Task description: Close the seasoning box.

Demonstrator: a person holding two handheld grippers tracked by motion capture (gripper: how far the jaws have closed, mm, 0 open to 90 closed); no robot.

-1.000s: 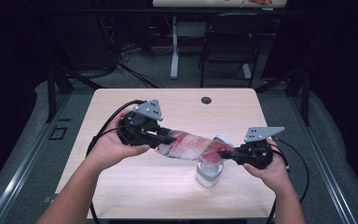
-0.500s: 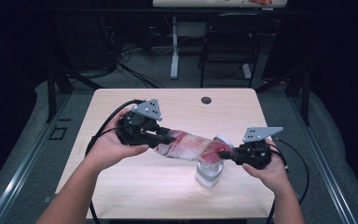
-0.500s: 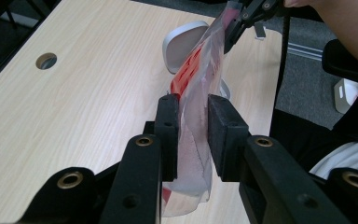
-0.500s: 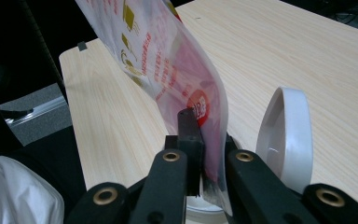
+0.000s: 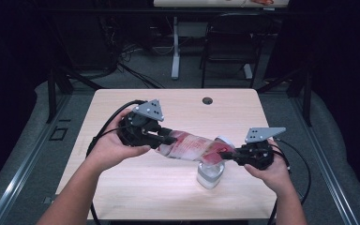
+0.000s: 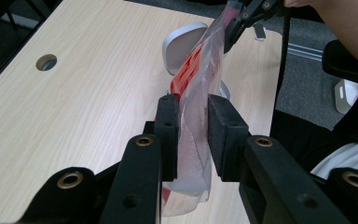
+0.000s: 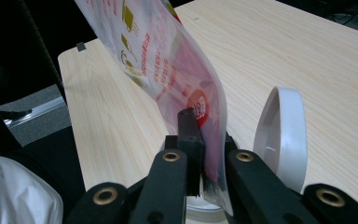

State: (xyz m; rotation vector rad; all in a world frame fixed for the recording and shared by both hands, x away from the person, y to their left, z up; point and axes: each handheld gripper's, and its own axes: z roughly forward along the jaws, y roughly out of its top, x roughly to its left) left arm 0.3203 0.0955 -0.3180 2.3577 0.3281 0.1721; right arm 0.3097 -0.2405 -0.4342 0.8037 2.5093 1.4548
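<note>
A clear plastic pouch (image 5: 192,146) with red print hangs above the table, stretched between both grippers. My left gripper (image 5: 168,139) is shut on its left end; in the left gripper view the two pads squeeze the pouch (image 6: 193,130) between them. My right gripper (image 5: 226,153) is shut on the pouch's right end, pinching the film (image 7: 177,70) between its jaws. Below that end a small clear jar (image 5: 210,174) stands on the table. A white lid (image 5: 224,140) sits just behind the pouch and appears on edge as a white lid (image 7: 282,135) in the right gripper view.
The light wooden table (image 5: 122,108) has a cable hole (image 5: 207,101) near its far edge. Black cables trail from both grippers over the table sides. A chair (image 5: 229,47) and a desk leg stand on the floor beyond the table.
</note>
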